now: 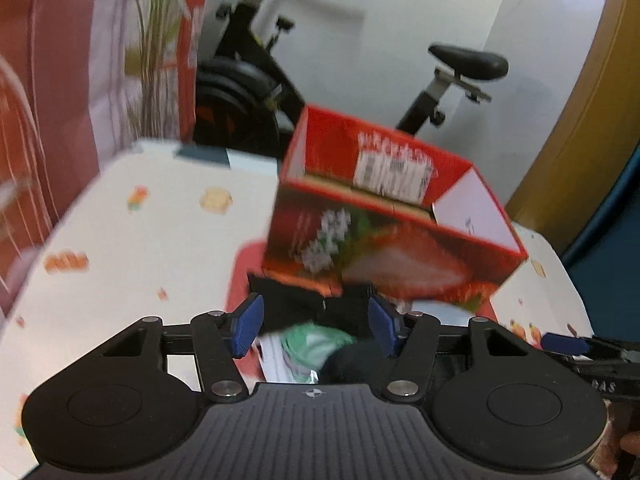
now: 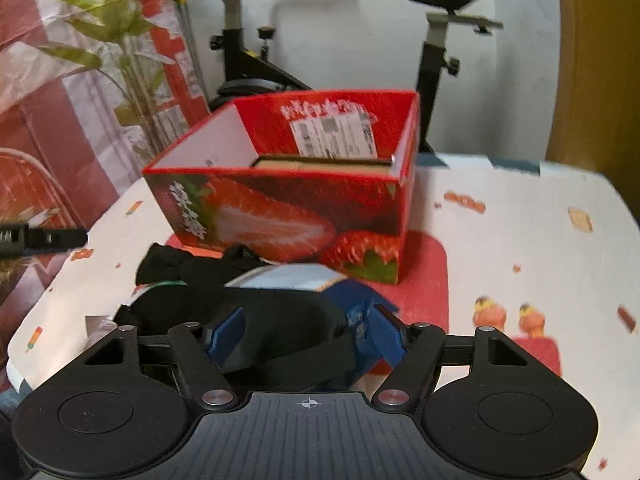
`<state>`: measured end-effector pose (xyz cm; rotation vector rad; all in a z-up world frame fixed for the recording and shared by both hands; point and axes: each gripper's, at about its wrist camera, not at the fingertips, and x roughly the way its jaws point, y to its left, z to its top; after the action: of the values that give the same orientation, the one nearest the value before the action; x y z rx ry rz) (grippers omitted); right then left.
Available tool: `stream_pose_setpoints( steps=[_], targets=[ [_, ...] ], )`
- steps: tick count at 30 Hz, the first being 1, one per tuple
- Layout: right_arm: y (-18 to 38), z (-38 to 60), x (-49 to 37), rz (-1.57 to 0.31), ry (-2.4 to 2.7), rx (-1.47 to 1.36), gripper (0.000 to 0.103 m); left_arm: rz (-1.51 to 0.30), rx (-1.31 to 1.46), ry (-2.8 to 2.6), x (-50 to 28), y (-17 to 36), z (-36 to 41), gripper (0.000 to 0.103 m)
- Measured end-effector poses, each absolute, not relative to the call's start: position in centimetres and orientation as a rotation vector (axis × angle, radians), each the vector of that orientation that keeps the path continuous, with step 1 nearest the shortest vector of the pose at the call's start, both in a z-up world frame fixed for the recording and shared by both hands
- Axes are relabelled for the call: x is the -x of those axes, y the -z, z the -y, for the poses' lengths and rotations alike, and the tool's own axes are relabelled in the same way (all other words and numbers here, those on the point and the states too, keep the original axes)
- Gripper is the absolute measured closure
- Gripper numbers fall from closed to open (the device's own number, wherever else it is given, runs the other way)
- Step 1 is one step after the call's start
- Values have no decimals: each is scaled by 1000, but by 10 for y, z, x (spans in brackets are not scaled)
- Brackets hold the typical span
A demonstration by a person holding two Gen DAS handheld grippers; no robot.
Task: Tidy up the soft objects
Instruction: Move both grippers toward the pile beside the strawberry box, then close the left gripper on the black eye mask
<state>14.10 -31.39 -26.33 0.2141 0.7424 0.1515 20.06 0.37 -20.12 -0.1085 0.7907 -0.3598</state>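
White patterned tablecloth (image 2: 500,200) covered the table, an exercise bike (image 2: 436,32) behind. Left gripper (image 1: 316,320) hovered level, jaws wide apart, empty, above crumpled black fabric (image 1: 304,304). Right gripper (image 2: 304,332) was spread around a soft black garment (image 2: 280,328); grip uncertain. Both lay before the glossy red strawberry-printed cardboard box (image 2: 288,208).

Left gripper (image 1: 316,324) level, low, blue pads (image 1: 248,330) spread wide apart, nothing clamped. Right gripper (image 2: 306,338) level, low, pads (image 2: 386,334) spread; whether they press anything unclear.
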Motion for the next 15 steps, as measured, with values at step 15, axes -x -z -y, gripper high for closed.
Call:
stream_pose_setpoints(
  steps=[15],
  targets=[
    [293,303,-151,-801,-113,-221,60,-959,217,458,-202,265,2,42]
  ],
)
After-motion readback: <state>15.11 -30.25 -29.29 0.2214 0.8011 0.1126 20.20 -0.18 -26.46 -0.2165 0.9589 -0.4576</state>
